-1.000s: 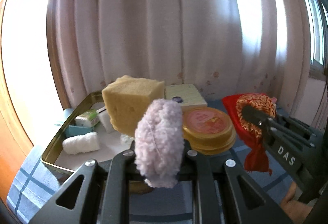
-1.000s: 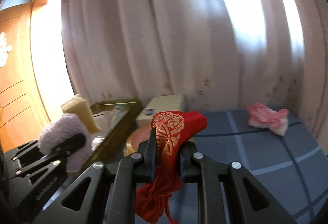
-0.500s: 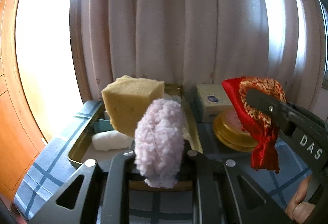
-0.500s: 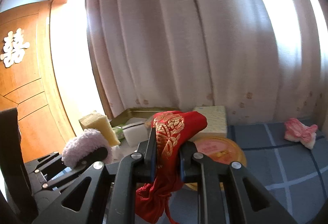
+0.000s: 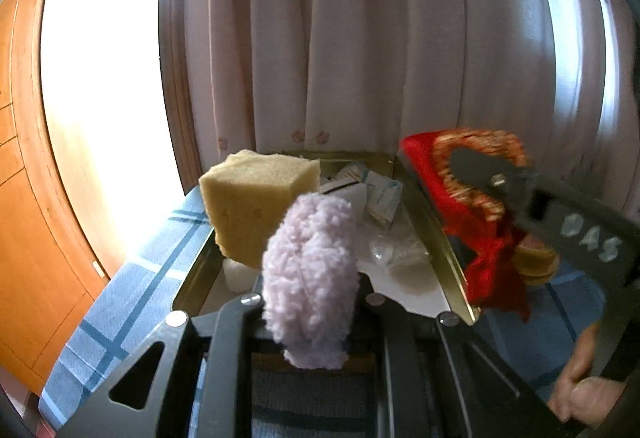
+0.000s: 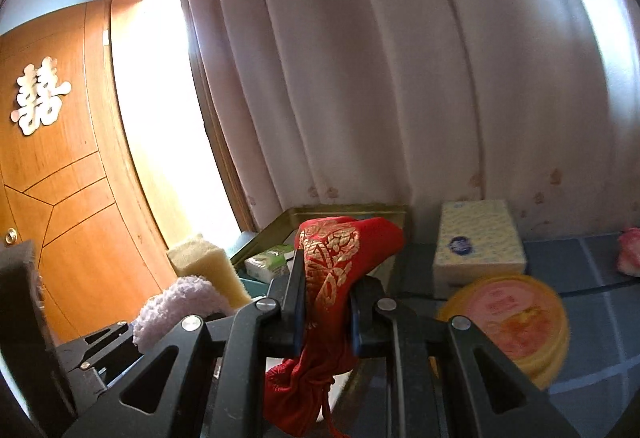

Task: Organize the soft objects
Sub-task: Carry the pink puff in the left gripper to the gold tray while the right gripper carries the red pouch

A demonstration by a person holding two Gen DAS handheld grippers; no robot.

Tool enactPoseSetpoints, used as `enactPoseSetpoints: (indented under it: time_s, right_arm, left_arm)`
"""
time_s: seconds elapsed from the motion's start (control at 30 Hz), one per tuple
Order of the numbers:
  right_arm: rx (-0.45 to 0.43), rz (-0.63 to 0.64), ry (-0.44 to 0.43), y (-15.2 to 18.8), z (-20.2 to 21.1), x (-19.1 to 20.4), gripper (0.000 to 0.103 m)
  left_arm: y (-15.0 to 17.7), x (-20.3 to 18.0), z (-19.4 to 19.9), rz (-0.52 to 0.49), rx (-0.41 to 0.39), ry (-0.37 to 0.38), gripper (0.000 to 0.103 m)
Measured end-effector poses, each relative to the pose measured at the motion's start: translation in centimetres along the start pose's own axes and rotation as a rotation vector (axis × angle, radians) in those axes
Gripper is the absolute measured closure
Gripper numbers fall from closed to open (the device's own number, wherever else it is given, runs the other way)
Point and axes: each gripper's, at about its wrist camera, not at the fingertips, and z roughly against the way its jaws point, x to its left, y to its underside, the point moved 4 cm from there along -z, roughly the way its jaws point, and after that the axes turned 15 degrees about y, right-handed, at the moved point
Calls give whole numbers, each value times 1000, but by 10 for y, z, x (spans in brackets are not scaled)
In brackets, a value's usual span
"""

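Above the gold metal tray [image 5: 448, 238], the left gripper [image 5: 310, 302] is clamped on a fluffy lilac pom-pom [image 5: 310, 278], jaws nearly closed, fluff bulging out above and below the fingers. Right gripper [image 6: 324, 314] is pinched tight on a red brocade pouch [image 6: 340, 262] with gold pattern; pouch top sticks up, drawstring end hangs limp below the jaws. In the left wrist view the right gripper sits at the right edge with the pouch hanging over the tray's right rim, slightly blurred.

Tray lies on a counter with blue checked cloth [image 5: 132, 298], its far end close to the pink curtain [image 5: 360, 37]. Inside it: a big yellow sponge block [image 5: 256, 205] at the left side, small white-and-teal packets [image 5: 380, 189] at the back, a clear plastic wrapper [image 5: 396, 252] mid-right, a white lining sheet. Open floor shows in the near-right part of the tray.

Right of the tray: a round yellow tin with pink lid [image 6: 516, 318], a pale tissue box [image 6: 476, 242] behind it, and a pink soft item [image 6: 630, 250] far right on the cloth, well apart. Wooden door [image 6: 48, 197] stands left of the counter. A hand [image 5: 588, 394] shows at lower right, left wrist view.
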Motion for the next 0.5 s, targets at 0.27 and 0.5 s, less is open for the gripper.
enactPoseSetpoints:
  time_s: [0.27, 0.5]
  right_arm:
    - [65, -18, -1, 6, -24, 0, 84]
    - [100, -16, -1, 5, -29, 4, 84]
  left_arm:
    - [-6, 2, -21, -3, 27, 5, 87]
    - [-13, 11, -46, 17, 70, 29, 87]
